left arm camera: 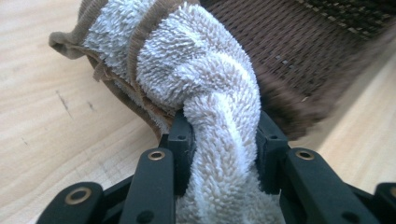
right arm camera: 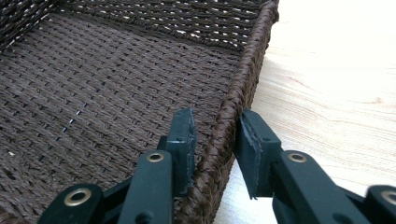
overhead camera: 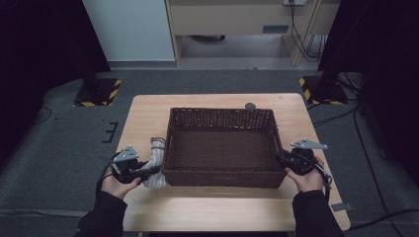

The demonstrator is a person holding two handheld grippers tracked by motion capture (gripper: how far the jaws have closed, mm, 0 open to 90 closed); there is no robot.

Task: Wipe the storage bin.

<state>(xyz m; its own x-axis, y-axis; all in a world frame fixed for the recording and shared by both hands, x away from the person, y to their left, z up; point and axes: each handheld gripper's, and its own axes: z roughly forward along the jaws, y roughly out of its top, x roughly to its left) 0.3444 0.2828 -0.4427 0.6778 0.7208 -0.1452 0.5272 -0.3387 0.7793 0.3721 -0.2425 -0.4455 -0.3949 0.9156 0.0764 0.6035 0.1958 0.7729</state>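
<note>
While the left claw [left arm camera: 223, 140] clenches the rolled white terry towel [left arm camera: 187, 70] on the pale wooden table [overhead camera: 148, 116] beside the dark-brown woven wicker basket [overhead camera: 222, 148], whose right wall the right claw [right arm camera: 215, 140] pinches, lifting the towel may snag that rim.

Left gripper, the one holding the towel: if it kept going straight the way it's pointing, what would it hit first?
Probably the basket's outer wall. The left gripper, shut on the towel, points at that brown weave just beyond, though the towel would likely touch first; depth is unclear.
</note>
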